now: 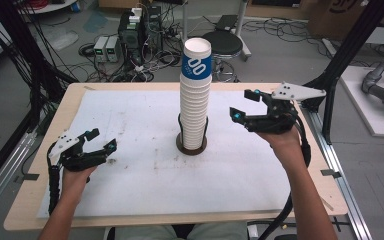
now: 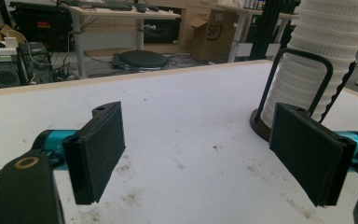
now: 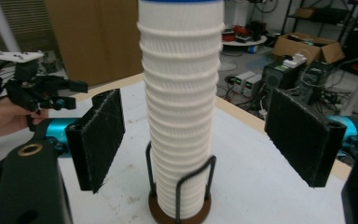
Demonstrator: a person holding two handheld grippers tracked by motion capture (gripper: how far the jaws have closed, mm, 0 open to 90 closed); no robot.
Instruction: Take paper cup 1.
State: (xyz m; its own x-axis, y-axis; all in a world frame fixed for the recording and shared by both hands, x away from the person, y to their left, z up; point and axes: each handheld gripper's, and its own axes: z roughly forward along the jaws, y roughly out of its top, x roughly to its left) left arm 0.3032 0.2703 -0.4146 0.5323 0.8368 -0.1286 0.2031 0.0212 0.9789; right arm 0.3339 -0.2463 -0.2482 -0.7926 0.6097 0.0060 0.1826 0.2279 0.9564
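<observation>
Near the worktop's front left corner, the left gripper [image 1: 94, 142] hovers with jaws spread wide and empty, well apart from the cup stack [image 1: 195, 100]. Farther back, the right gripper [image 1: 246, 105] stands nearer, jaws equally wide and empty, facing the upright stack side-on. The stack rises from a wire holder [image 1: 191, 142] at mid-worktop. The right gripper view shows the ribbed cups [image 3: 181, 107] centred between its pads [image 3: 98, 137]; the high view reveals the blue-printed top cup [image 1: 196, 62].
</observation>
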